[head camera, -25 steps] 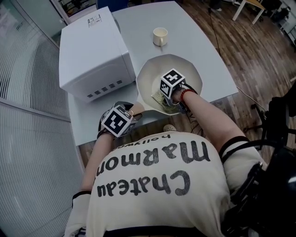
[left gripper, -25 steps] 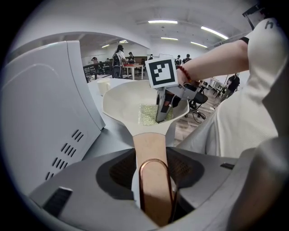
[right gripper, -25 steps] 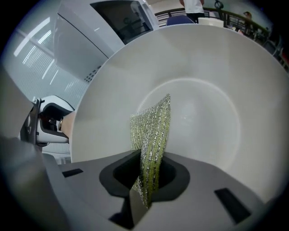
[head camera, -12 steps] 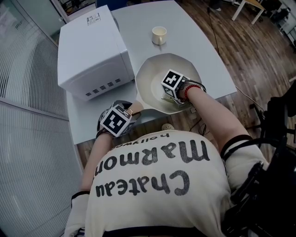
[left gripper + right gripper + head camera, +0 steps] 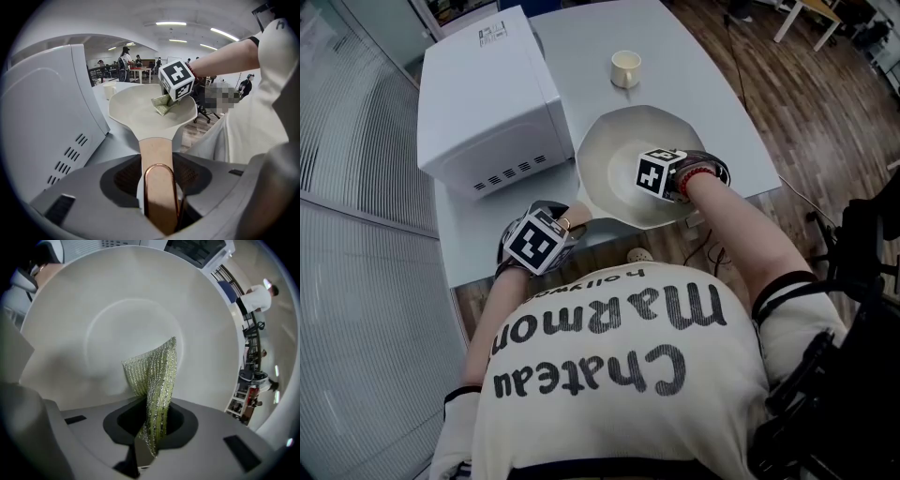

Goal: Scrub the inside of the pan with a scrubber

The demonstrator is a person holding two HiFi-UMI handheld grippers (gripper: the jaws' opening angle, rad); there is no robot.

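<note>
A cream pan [image 5: 614,155] sits on the grey table, its tan handle [image 5: 156,161] with a copper loop pointing toward me. My left gripper [image 5: 561,228] is shut on that handle, which fills the gap between its jaws [image 5: 158,192]. Over the pan's right half my right gripper [image 5: 654,183] is shut on a green-silver mesh scrubber [image 5: 153,376]. The scrubber's free end hangs against the pan's inner wall [image 5: 117,310]. In the left gripper view the scrubber [image 5: 162,103] shows below the right gripper's marker cube [image 5: 176,81], inside the pan [image 5: 133,108].
A white box-shaped appliance [image 5: 483,94] stands just left of the pan. A small cream cup [image 5: 625,68] sits farther back on the table [image 5: 712,103]. The table's near edge runs under the pan, with wood floor [image 5: 825,122] to the right. People stand far off in the room.
My right gripper has carried the scrubber from the pan's near side toward its right side, and its cube has turned. The left gripper and pan handle have stayed put.
</note>
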